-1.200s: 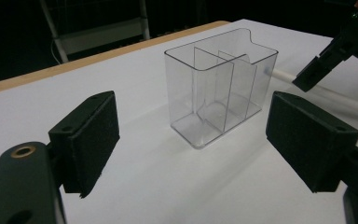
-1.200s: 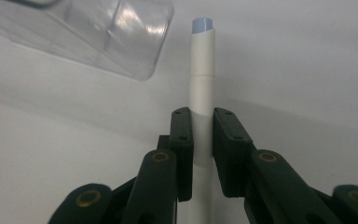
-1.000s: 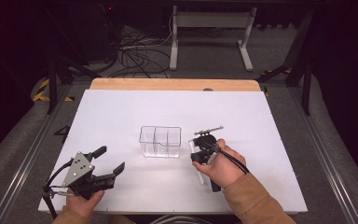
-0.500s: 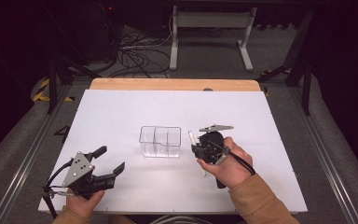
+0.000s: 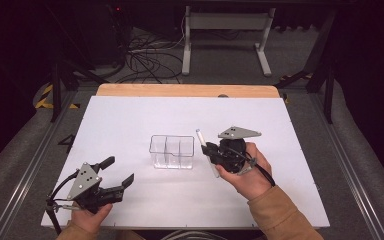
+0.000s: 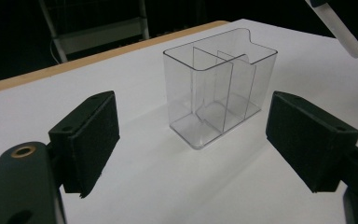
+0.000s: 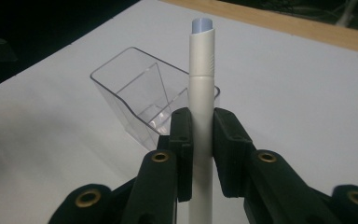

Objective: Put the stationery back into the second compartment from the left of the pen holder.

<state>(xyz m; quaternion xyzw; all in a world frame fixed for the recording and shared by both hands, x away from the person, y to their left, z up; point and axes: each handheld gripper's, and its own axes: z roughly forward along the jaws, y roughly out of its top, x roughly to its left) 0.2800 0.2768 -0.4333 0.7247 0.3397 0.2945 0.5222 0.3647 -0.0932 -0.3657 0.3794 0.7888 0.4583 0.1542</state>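
Note:
A clear plastic organiser (image 5: pixel 172 151) with three compartments stands empty at the middle of the white table (image 5: pixel 130 120). Just right of it my right gripper (image 5: pixel 211 151) is shut on a white pen (image 5: pixel 206 151), lifted off the table. In the right gripper view the pen (image 7: pixel 202 98) stands upright between the pads, its bluish tip up, with the organiser (image 7: pixel 135 102) behind it. My left gripper (image 5: pixel 117 172) rests open at the front left, its jaws wide apart and empty. Its own view looks at the organiser (image 6: pixel 219 86), with the pen's end (image 6: pixel 340 30) at the top right.
A wooden strip (image 5: pixel 185 90) runs along the table's far edge. Beyond it the floor holds cables (image 5: pixel 145 50) and a metal stand (image 5: pixel 225 30). Rails (image 5: pixel 25 165) flank the table on both sides.
The right hand has turned the gripper and the pen, swinging the pen from across the table to nearly upright beside the organiser. The left gripper has stayed put.

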